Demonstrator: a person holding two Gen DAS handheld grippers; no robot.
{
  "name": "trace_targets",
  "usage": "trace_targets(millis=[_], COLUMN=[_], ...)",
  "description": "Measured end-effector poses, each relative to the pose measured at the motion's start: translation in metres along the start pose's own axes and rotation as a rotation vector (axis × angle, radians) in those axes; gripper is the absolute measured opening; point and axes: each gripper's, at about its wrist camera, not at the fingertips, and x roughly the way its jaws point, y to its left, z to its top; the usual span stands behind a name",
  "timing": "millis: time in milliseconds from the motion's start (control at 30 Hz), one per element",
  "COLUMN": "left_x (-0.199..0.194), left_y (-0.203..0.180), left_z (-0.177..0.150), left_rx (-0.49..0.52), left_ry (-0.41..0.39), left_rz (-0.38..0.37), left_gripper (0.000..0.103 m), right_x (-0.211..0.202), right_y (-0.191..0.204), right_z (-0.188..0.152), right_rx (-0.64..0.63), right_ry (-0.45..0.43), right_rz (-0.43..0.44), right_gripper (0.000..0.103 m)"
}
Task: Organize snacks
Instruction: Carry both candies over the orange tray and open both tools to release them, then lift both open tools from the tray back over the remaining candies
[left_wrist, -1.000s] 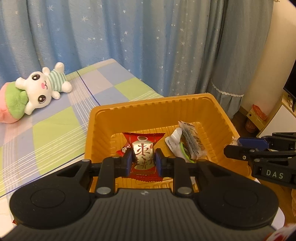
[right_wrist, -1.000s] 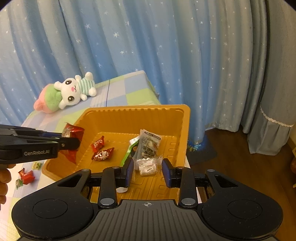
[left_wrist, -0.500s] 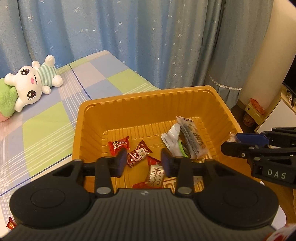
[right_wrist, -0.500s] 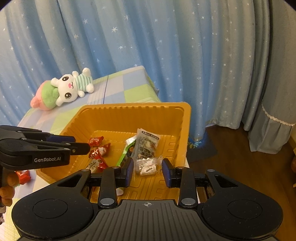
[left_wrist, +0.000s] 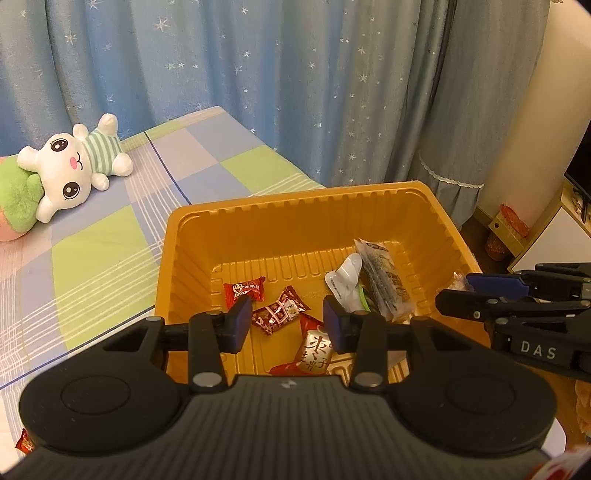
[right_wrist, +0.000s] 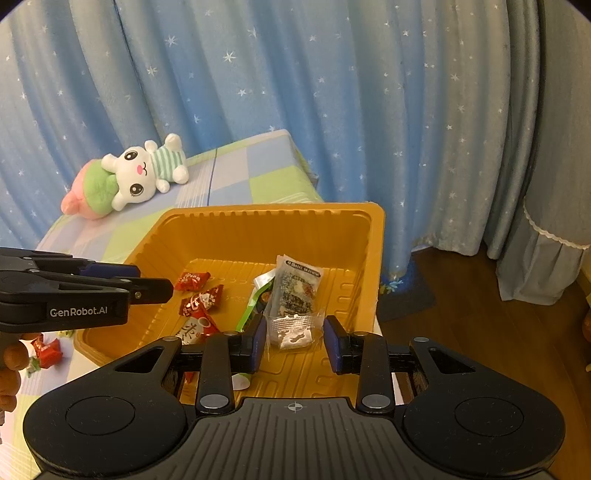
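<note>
A: Where are the snacks relative to the tray (left_wrist: 436, 206)?

B: Inside it. Two small red candies (left_wrist: 244, 291) lie on the tray floor near its left wall; a third, larger red packet (left_wrist: 313, 350) lies nearer the tray's front edge. Toward the tray's right wall rest a long dark-printed packet (left_wrist: 384, 282) and a white-green pouch (left_wrist: 347, 280), touching each other. A clear sachet (right_wrist: 293, 329) sits in front of the dark packet (right_wrist: 297, 286). Outside the tray, beyond its left wall, more red candies (right_wrist: 46, 350) lie on the table.

A: State of the left gripper (left_wrist: 287, 323)?

B: Its jaws stand wide and hold nothing, above the front part of the tray, over the red packets.

A: And the right gripper (right_wrist: 294, 341)?

B: Its jaws are also spread, the clear sachet lying in the gap between them; the right finger is clear of it, while contact at the left finger cannot be told. In the left view this gripper (left_wrist: 454, 295) reaches over the tray's right rim.

A: Beyond the tray?

B: A plush rabbit (left_wrist: 79, 168) lies on the checked cloth (left_wrist: 110, 240) far behind the tray's left corner, before a starred curtain (left_wrist: 295, 81).
</note>
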Motion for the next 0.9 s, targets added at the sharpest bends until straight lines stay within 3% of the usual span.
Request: trace_targets(millis=[200, 267, 300, 333, 900], left_x=[-0.007, -0.009, -0.011, -0.013, -0.053], left_y=[0.0, 0.001, 0.001, 0.001, 0.006], left_z=[-0.002, -0.003, -0.004, -0.005, -0.02], left_rx=[-0.007, -0.011, -0.013, -0.015, -0.061], left_ry=[-0.009, -0.011, -0.013, -0.016, -0.062], left_rz=[0.006, 0.011, 0.013, 0.014, 0.03], left_gripper=[0.039, 0.04, 0.04, 0.04, 0.052], right_x=[-0.002, -0.003, -0.003, -0.005, -0.027], right_y=[0.001, 0.003, 0.004, 0.006, 0.017], right_z=[0.001, 0.001, 0.001, 0.0, -0.007], right_rx=[-0.006, -0.008, -0.009, -0.009, 0.016], right_ry=[-0.009, -0.018, -0.026, -0.04, -0.07], right_rz=[0.014, -0.005, -0.013, -0.017, 0.008], right_gripper=[0.038, 0.055, 0.069, 0.074, 0.078])
